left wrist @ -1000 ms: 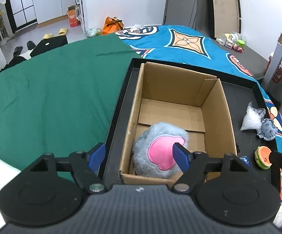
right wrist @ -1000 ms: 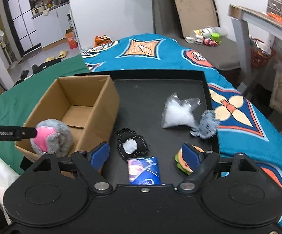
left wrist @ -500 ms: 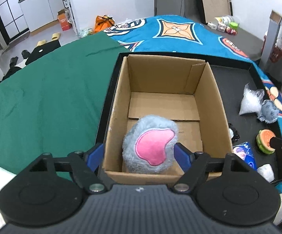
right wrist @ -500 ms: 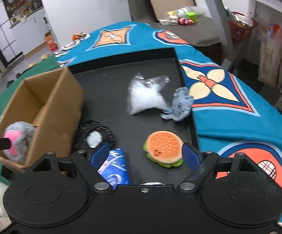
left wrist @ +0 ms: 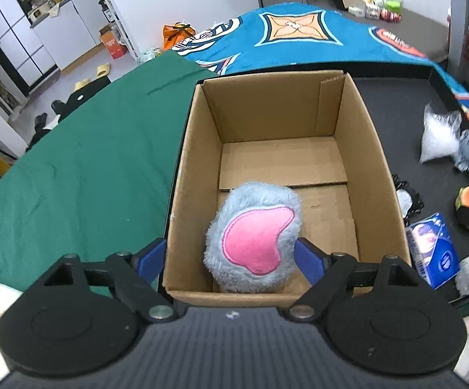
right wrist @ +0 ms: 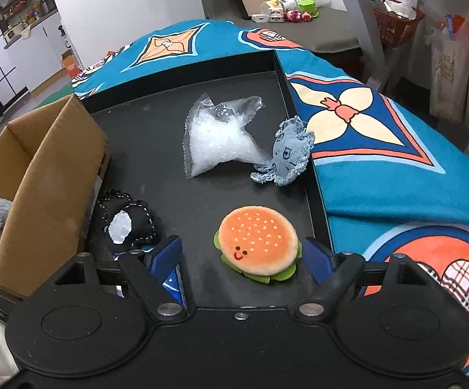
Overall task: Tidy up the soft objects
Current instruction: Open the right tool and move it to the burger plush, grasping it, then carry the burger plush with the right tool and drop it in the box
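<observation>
A fluffy grey plush with a pink patch lies inside the cardboard box, against its near wall. My left gripper hangs over it with the jaws opening. Its right fingertip is beside the plush and its left fingertip is outside the box wall, so neither pad presses the plush. A burger plush lies on the black tray. My right gripper stands open just above it, one finger on each side, not touching.
On the tray lie a clear bag of white filling, a denim octopus, a black pouch with a white patch and a blue packet. Green cloth covers the left, a patterned blue blanket the right.
The left gripper shifted over the box and its jaws widened off the grey plush, which now rests lower inside. The right gripper came down and rightward until the burger plush sits between its fingers.
</observation>
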Motion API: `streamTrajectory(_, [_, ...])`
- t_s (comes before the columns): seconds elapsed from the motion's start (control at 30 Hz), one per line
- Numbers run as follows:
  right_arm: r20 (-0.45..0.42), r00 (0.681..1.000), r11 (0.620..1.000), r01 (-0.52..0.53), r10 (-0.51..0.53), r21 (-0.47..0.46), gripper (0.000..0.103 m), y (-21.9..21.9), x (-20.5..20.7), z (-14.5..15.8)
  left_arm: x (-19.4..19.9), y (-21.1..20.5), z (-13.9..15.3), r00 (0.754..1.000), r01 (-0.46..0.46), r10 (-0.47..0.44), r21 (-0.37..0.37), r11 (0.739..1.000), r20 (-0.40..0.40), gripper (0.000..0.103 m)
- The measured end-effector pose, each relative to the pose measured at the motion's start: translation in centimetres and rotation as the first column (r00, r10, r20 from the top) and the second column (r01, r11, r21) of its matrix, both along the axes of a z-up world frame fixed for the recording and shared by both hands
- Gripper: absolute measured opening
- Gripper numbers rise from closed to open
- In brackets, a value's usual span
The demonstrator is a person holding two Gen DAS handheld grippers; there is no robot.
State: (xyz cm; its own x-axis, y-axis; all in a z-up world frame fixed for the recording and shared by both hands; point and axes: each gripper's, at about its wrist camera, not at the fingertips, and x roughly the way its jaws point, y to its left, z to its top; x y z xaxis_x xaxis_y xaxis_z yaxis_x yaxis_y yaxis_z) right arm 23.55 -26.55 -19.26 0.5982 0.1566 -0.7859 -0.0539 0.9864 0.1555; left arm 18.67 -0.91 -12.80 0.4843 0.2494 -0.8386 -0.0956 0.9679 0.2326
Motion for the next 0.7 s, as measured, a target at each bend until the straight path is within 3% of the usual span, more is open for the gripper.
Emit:
streamTrajectory(0.33, [-0.015,1.0,1.0,-0.007,0.007,0.003,0.079,-0.3,0.6,-1.2,0.4,-0.9,-0.4,1.0,-0.007,0.009,0.065,0.998,-0.023,0.087])
streamTrajectory(0.5, [-0.029,0.999,1.0,-0.025,0.025,-0.016,0.049,-0.1,0.6,-1.4,0.6,-0.9,-0.3,0.999,-0.001,0.003,0.068,0.998,-0.034,0.087])
streamTrajectory(0.7, [-0.03,0.999,0.999,-0.035,0.035,-0.001,0.045,-0.1,0.3,-1.2,0.5,-1.0,-0.3,1.0,0.006,-0.005,0.069,0.998,-0.028,0.087])
